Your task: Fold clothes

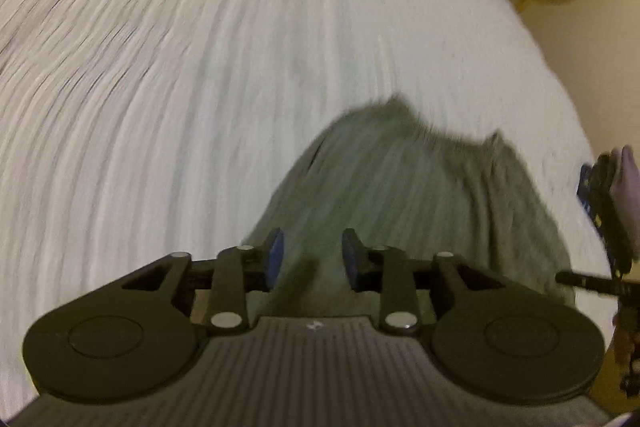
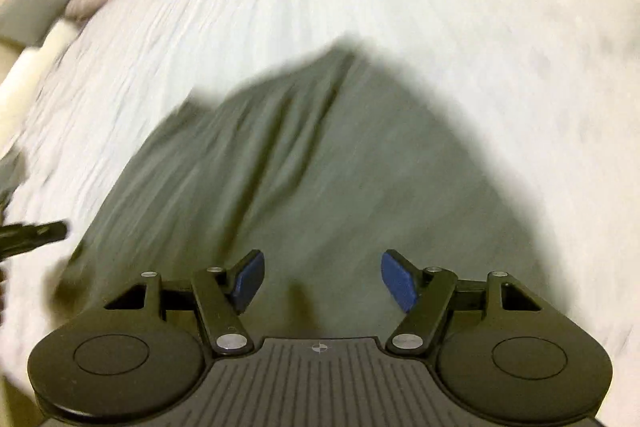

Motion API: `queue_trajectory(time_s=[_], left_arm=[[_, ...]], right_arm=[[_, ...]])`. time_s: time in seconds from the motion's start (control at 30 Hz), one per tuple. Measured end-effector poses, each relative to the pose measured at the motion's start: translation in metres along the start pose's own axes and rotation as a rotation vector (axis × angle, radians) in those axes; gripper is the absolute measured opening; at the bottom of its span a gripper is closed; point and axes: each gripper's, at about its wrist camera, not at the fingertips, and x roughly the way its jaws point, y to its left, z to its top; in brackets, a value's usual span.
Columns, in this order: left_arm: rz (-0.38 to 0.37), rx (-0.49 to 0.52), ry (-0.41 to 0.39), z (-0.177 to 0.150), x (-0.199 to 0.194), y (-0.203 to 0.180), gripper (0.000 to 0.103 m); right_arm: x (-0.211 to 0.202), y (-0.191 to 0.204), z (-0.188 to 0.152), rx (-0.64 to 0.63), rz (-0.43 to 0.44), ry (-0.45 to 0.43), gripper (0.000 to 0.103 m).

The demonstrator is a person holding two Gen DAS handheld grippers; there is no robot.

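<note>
Right wrist view: right claw (image 2: 322, 281) gapes wide, left claw (image 1: 312, 259) partly apart (both empty) above olive garment (image 2: 312, 167).

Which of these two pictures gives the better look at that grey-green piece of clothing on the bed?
The right wrist view: the grey-green garment fills the middle, with its creases and peaked top edge visible, though blurred. The left wrist view shows it smaller, off to the right and partly behind the hand-held gripper.

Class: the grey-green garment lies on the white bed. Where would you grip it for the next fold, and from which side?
Pinch the pointed far corner of the grey-green garment, coming from above. It juts onto the white bedcover, so a claw can close on that edge alone.
</note>
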Motion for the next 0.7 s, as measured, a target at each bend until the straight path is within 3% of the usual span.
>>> queue_trajectory(time_s=[0.07, 0.27, 0.47, 0.63, 0.67, 0.7], left_arm=[[-0.032, 0.02, -0.033, 0.025, 0.023, -0.009, 0.034], [-0.118, 0.068, -0.032, 0.083, 0.097, -0.026, 0.042], [-0.198, 0.076, 0.067, 0.106, 0.148, -0.023, 0.044], [-0.324, -0.003, 0.185, 0.109, 0.181, -0.011, 0.045], [-0.352, -0.023, 0.199, 0.11, 0.183, -0.009, 0.04], [-0.369, -0.03, 0.193, 0.11, 0.181, -0.008, 0.013]], right_arm=[[0.01, -0.017, 0.034, -0.033, -0.012, -0.049, 0.069], [0.059, -0.045, 0.112, -0.127, 0.114, -0.085, 0.069], [0.115, -0.058, 0.149, -0.159, 0.216, -0.039, 0.069], [0.14, -0.084, 0.157, -0.016, 0.386, 0.026, 0.069], [0.143, -0.09, 0.156, 0.018, 0.42, 0.036, 0.063], [0.146, -0.095, 0.156, 0.051, 0.453, 0.046, 0.047]])
